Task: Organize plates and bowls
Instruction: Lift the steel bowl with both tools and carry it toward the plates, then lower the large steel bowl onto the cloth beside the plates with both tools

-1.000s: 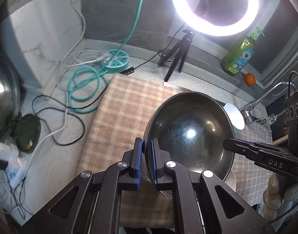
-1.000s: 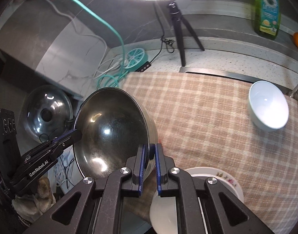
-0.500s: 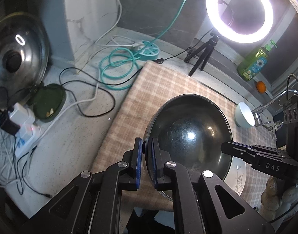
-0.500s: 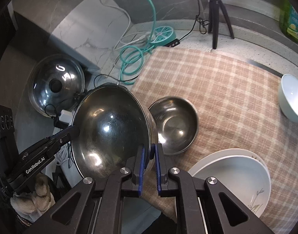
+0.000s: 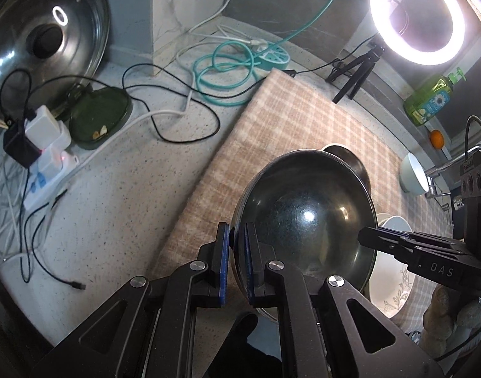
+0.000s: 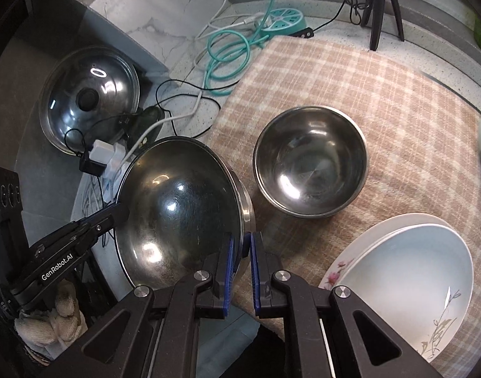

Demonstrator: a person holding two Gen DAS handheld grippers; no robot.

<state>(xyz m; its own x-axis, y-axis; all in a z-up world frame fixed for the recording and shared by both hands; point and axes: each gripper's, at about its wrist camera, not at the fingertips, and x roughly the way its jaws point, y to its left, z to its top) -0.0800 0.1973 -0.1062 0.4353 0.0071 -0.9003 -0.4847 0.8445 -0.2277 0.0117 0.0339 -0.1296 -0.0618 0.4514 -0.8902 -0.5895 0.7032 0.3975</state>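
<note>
A large steel bowl point(image 5: 303, 217) hangs tilted over the left front edge of the plaid cloth point(image 5: 287, 119). My left gripper point(image 5: 237, 233) is shut on its near rim, one pad inside and one outside. My right gripper point(image 6: 242, 242) is shut on the opposite rim of the same large bowl point(image 6: 177, 208). A smaller steel bowl point(image 6: 309, 160) sits upright on the cloth just beyond it. Stacked white plates point(image 6: 407, 271) with a flower print lie at the front right. A small white bowl point(image 5: 413, 173) stands tilted near the tap.
A steel pot lid point(image 5: 45, 41) leans at the far left, with a green dish point(image 5: 98, 119), power strips and loose cables on the speckled counter. A ring light point(image 5: 416, 19) on a tripod, a green soap bottle point(image 5: 429, 104) and an orange point(image 5: 436, 138) stand behind.
Both grippers carried the large steel bowl lower and toward the cloth's left front edge. The smaller steel bowl and the plates came into view beside it. Both grips stayed shut.
</note>
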